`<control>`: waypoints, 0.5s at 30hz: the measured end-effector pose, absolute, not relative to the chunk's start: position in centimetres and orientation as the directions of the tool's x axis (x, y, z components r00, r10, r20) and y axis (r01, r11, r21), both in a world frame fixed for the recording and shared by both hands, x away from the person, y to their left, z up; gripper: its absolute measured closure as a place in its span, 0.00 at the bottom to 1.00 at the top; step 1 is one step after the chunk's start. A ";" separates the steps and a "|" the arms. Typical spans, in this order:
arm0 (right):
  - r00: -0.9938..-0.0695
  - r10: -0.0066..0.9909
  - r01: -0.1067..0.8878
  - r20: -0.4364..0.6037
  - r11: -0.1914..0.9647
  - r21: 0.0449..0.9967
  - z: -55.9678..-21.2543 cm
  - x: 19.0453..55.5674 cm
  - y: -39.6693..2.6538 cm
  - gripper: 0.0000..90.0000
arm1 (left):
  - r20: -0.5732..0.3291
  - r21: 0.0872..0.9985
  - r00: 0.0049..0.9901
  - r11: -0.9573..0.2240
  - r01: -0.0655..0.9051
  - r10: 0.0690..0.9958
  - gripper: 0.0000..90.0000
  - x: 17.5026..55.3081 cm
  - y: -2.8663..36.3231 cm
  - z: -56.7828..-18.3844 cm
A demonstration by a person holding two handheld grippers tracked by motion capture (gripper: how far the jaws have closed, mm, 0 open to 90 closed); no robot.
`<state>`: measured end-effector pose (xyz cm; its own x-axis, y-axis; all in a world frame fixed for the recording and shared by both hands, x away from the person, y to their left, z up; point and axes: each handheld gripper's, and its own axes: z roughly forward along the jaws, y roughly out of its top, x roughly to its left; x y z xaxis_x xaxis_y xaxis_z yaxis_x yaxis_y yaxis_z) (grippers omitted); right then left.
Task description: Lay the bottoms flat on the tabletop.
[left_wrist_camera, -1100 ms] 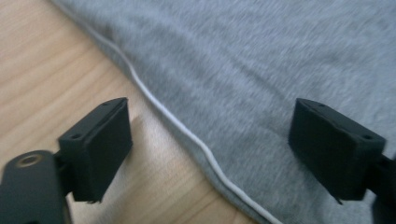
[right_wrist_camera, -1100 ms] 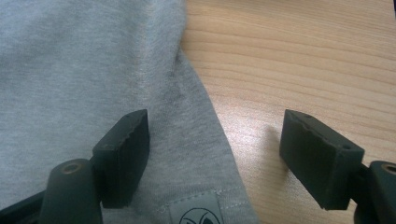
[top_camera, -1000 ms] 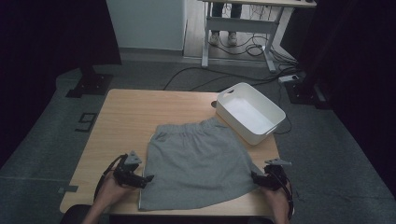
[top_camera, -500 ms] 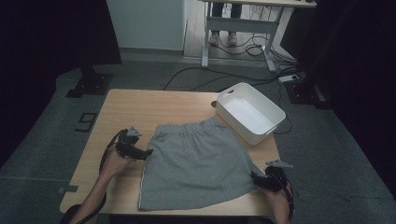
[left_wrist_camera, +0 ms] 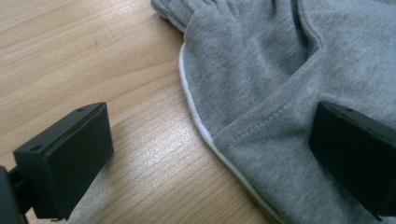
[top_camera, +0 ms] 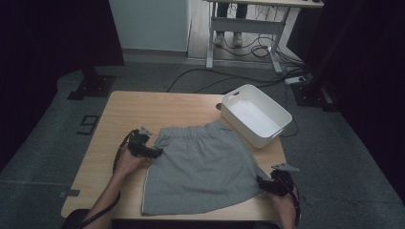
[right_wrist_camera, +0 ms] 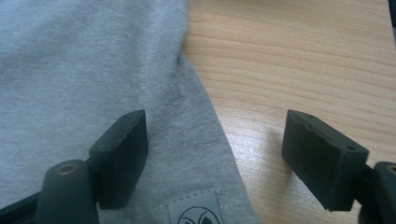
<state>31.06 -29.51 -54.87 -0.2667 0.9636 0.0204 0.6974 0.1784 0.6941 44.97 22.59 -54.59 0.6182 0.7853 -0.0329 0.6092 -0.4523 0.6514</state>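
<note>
Grey shorts (top_camera: 203, 169) lie spread flat on the wooden table (top_camera: 143, 112), waistband toward the far side. My left gripper (top_camera: 155, 151) is at the shorts' left edge near the waistband, open, its jaws straddling the white-piped side seam (left_wrist_camera: 196, 116). At the shorts' near right corner my right gripper (top_camera: 261, 183) stands open. One of its jaws rests over the grey fabric (right_wrist_camera: 93, 70), the other over bare wood, and a small label (right_wrist_camera: 194, 212) shows at the hem between them.
A white rectangular bin (top_camera: 255, 114) sits at the table's far right corner, just beyond the waistband. Bare wood extends left of the shorts and along the far side. Cables and a desk frame (top_camera: 243, 28) lie on the floor behind the table.
My left gripper has travelled from the near left corner of the shorts up along the left edge to near the waistband. The right gripper has stayed at the near right corner.
</note>
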 end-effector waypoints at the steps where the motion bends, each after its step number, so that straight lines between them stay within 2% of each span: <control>1: -0.275 0.961 0.706 0.024 0.185 0.684 -54.8 31.2 -29.4 0.18 | -0.036 0.655 0.618 -0.449 0.608 0.785 0.00 44.9 22.7 -54.7; 8: -0.296 0.955 0.701 0.033 0.193 0.686 -53.7 30.8 -29.1 0.10 | -0.033 0.665 0.624 -0.449 0.597 0.780 0.00 44.3 23.1 -54.8; 15: -0.399 0.916 0.650 0.037 0.255 0.716 -51.2 30.2 -26.5 0.02 | -0.033 0.664 0.626 -0.451 0.596 0.779 0.00 43.4 23.4 -54.8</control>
